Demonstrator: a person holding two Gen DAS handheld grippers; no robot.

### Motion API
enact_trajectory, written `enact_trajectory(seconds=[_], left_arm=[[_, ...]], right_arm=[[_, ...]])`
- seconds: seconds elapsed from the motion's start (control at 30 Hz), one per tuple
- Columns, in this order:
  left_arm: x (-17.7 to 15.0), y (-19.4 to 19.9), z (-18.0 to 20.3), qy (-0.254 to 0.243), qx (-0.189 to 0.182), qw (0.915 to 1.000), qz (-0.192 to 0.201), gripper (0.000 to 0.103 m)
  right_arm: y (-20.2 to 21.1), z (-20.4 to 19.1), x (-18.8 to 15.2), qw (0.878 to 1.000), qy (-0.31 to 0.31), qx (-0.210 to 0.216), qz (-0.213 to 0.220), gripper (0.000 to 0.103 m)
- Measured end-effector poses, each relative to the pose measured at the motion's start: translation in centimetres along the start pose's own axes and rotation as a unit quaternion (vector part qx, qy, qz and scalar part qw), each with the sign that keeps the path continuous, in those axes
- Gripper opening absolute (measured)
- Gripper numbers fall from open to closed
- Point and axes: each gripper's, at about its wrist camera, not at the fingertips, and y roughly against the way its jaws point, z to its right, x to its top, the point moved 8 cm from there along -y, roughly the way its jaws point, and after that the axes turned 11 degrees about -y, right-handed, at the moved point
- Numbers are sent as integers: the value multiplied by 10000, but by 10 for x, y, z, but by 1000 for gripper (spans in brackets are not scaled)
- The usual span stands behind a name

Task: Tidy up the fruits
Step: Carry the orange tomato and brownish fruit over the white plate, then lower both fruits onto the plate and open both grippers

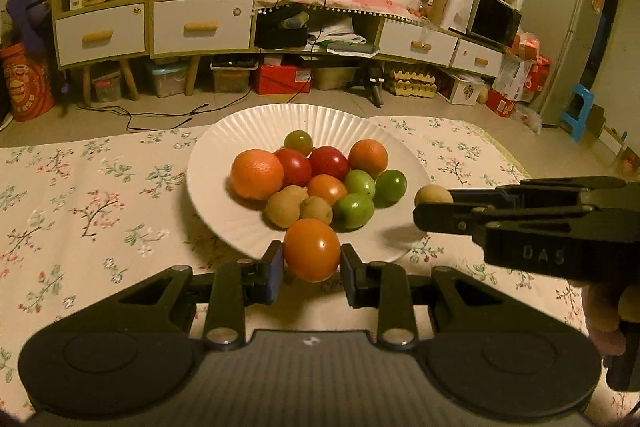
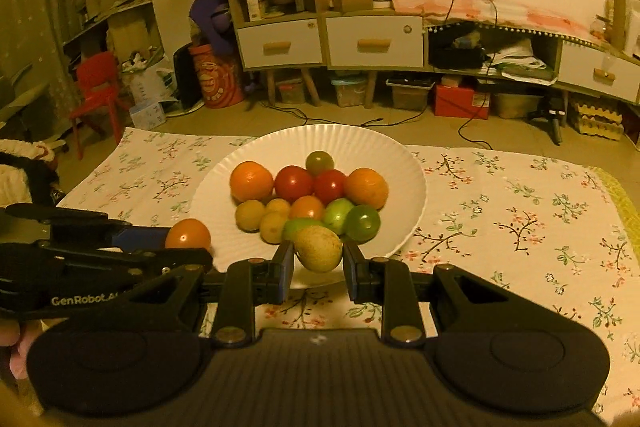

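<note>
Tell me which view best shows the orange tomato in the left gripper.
The left wrist view: the orange tomato sits centred between the left gripper fingers. The right wrist view shows it only sideways at the frame's left, partly hidden.

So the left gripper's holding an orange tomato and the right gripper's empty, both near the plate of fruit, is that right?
Not quite. The right gripper isn't empty: the right wrist view shows its fingers closed on a small tan fruit. The rest stands: the left gripper holds an orange tomato, and both are near the plate of fruit.
</note>
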Motion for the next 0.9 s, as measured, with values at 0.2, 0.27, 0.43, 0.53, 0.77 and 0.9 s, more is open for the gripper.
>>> enact_trajectory(seconds=[0.2,0.27,0.43,0.53,0.77,0.9], left_arm=[[4,-10,6,-75,-29,9999,-77,34],[5,-13,8,-82,-25,9999,-98,34],[7,-18,9,-30,-38,9999,-132,34],[8,-20,11,-73,-26,9999,-147,34],[8,-22,11,-77,-5,9999,-143,34],[9,-21,10,-119,-7,9998,-129,34]], right_arm=[[-4,4,3,10000,-55,8,1,24],[-5,5,5,10000,-78,19,6,24],[-11,9,5,9999,-124,17,-49,24],[-14,10,3,9999,-145,3,-91,24],[-16,14,4,9997,-223,-8,-115,24],[-17,14,4,9997,-227,-11,-113,24]])
